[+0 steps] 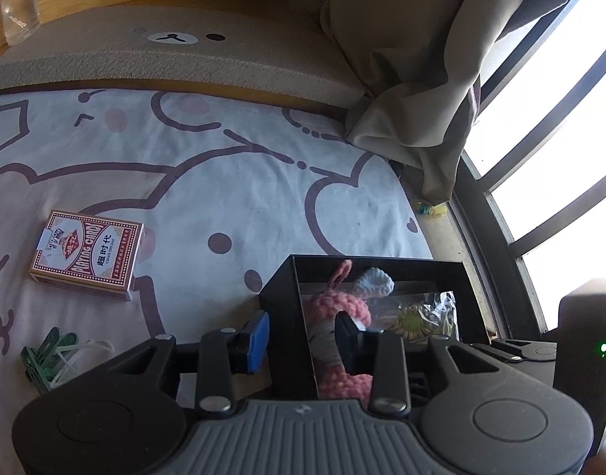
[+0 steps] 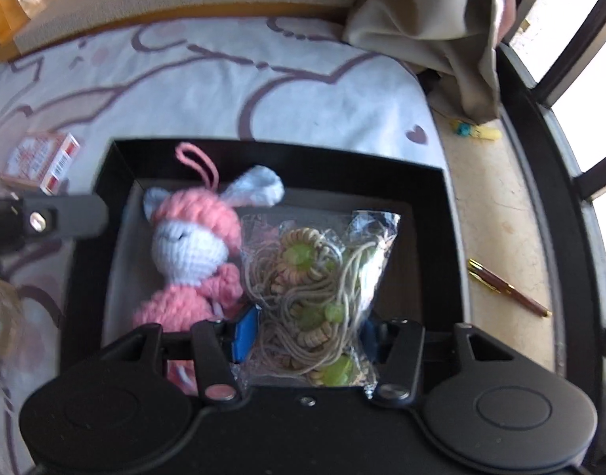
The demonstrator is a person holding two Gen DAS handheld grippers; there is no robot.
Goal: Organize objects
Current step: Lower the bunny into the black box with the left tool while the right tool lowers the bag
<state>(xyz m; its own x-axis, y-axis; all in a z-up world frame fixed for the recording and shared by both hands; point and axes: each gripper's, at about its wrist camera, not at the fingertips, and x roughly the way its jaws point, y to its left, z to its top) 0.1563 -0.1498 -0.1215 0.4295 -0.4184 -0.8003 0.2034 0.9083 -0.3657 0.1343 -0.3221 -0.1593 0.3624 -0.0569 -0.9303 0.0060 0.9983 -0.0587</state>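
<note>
Black cardboard box (image 2: 437,237) lies on the printed sheet (image 1: 208,182); it is the landmark. Inside it, a pink crochet bunny (image 2: 196,245) lies at the left side and a clear bag of beaded cords (image 2: 319,289) touches it at the right. The right gripper (image 2: 307,328) has its fingers on both sides of this bag, but a firm grip I cannot tell. The left gripper (image 1: 299,336) stands open across the box's left wall. Left of the box lies a playing card pack (image 1: 87,253), with green clips (image 1: 49,356) nearer.
</note>
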